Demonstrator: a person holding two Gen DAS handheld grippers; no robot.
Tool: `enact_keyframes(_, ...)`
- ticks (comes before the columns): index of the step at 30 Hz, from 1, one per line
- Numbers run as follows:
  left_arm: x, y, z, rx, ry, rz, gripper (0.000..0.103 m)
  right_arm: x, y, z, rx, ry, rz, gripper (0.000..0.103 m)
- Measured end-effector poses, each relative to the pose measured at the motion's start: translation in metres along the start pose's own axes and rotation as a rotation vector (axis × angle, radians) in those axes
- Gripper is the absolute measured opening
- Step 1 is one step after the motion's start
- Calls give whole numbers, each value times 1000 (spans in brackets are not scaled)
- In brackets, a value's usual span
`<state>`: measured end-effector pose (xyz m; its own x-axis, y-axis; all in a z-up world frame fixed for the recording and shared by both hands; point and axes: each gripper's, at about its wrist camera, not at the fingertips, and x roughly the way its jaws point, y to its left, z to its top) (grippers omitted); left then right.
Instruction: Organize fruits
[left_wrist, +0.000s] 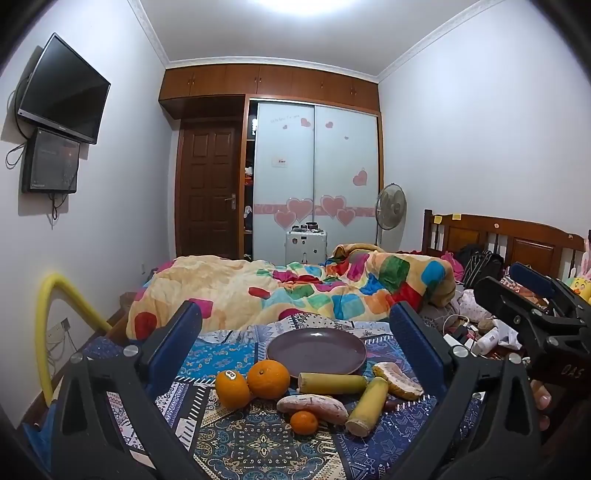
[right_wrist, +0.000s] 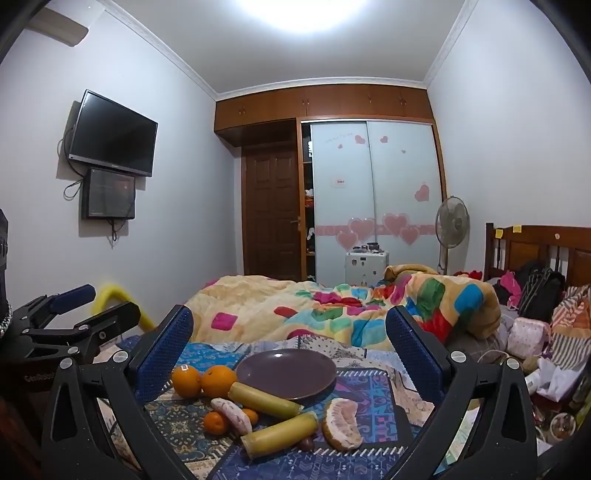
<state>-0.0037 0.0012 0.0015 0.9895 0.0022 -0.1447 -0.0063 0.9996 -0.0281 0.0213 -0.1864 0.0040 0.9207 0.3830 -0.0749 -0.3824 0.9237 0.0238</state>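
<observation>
An empty purple plate sits on a patterned blue cloth. In front of it lie two oranges, a small tangerine, a pink sweet potato, two yellow sugarcane pieces and a peeled pomelo wedge. My left gripper is open and empty, above and before the fruit. My right gripper is open and empty too; it also shows at the right of the left wrist view.
A colourful quilt is heaped behind the plate. Bags, cables and clutter lie at the right by the wooden headboard. A yellow foam tube curves at the left. A fan and wardrobe stand at the back.
</observation>
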Motion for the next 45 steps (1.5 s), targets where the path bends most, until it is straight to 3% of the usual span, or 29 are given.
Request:
enact_keyframes(17, -2, -1, 14, 0, 5, -5, 103, -2, 1, 0, 0, -9, 1, 103)
enact_keyframes(45, -4, 5, 7, -3, -3, -8, 103, -1, -4, -2, 16, -8, 13, 103)
